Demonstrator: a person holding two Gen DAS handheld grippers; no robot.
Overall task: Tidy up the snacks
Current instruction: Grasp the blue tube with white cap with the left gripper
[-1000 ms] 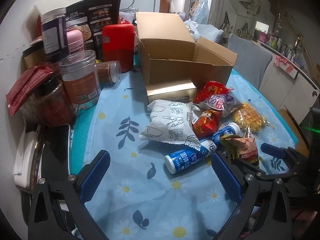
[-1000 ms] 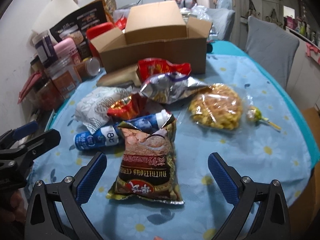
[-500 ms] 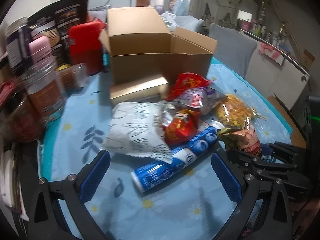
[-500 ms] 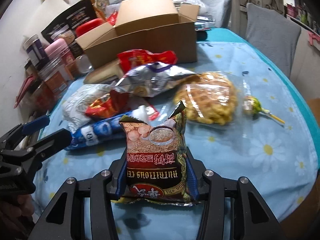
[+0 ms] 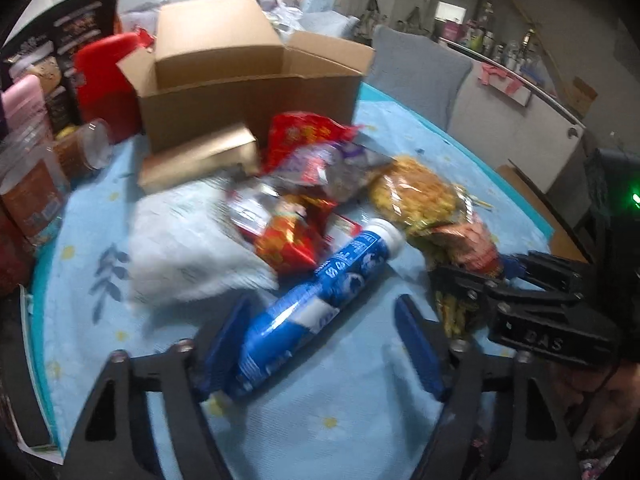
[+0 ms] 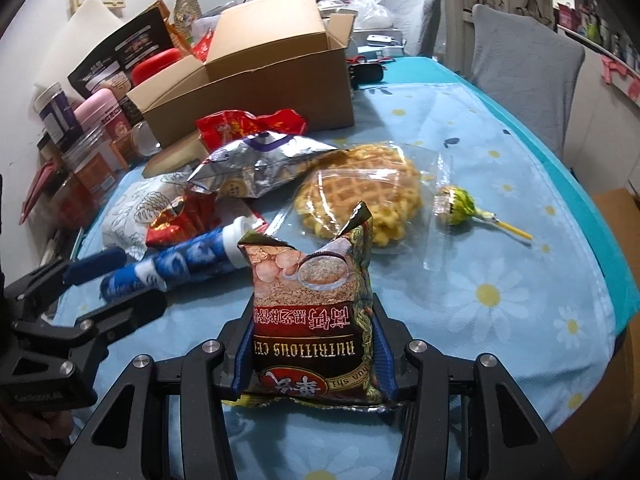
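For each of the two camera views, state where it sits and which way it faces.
Left wrist: sits on the left gripper, facing down and forward over the blue bottle between its jaws, which have just been closing; the right gripper shows at right.
Right wrist: sits on the right gripper, facing forward over the cereal bag it clamps; the left gripper shows at left.
Shared: bottle, cereal bag, waffle pack, cardboard box, both grippers.
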